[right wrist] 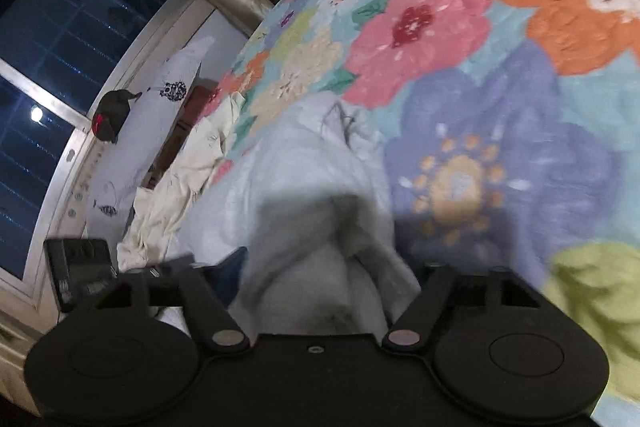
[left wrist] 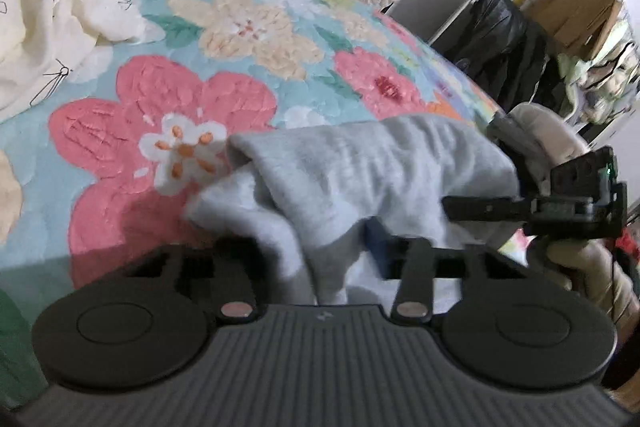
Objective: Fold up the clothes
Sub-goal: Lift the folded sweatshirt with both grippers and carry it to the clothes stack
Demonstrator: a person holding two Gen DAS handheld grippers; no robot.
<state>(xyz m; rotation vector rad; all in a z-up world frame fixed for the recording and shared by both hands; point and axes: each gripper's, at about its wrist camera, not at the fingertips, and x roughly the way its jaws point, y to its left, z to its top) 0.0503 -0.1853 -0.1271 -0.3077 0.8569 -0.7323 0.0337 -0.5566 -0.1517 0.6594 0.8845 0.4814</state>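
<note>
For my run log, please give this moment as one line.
step: folding | left gripper: shut on grey garment | right gripper: shut on grey garment | surface: floral quilt | aside: cream garment

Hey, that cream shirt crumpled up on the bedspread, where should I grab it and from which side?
Take the cream shirt by the loose pointed corner sticking up at its far edge, coming from the bare bedspread on its right. The rest is bunched folds, so that free edge should lift cleanly.

From where I stand, no word, number or brand can be read anywhere. The one mark is a tiny pale emblem on the ribbed body of the left gripper (left wrist: 325,243), at six o'clock, too small to make out.
</note>
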